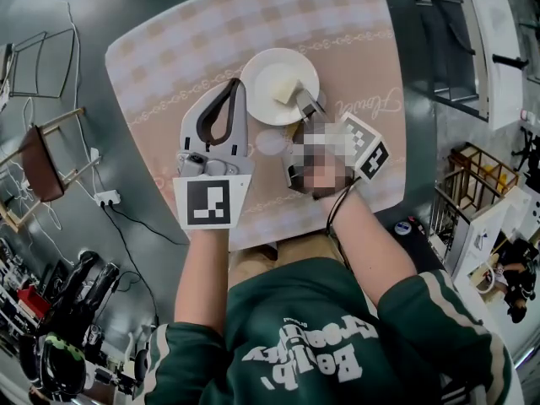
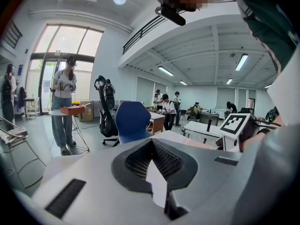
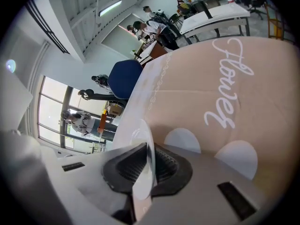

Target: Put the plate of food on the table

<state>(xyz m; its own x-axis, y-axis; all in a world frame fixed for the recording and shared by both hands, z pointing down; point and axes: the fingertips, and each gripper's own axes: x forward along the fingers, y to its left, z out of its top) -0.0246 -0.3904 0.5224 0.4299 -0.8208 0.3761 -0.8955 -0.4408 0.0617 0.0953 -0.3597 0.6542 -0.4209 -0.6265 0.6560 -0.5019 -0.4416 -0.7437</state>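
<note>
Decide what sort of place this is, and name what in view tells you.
Probably a big open office or lab hall, not a home: people at desks behind a blue chair, strip lights on a high ceiling, a power strip and loose cables on the floor.

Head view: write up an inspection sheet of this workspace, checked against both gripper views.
Surface: table, covered in beige checks with script lettering.
Job's things: white plate carrying a pale piece of food, over the table's middle; whether it is resting or lifted cannot be told.
Clutter: pale round patch beside the plate; print or object, unclear.
Grippers: right gripper, claw shut on the plate's near rim; left gripper, claw shut, nothing held, left of the plate.
Cables: power strip with cords on the floor, left of the table.
Surroundings: chair, white cabinet, people in the background.
</note>
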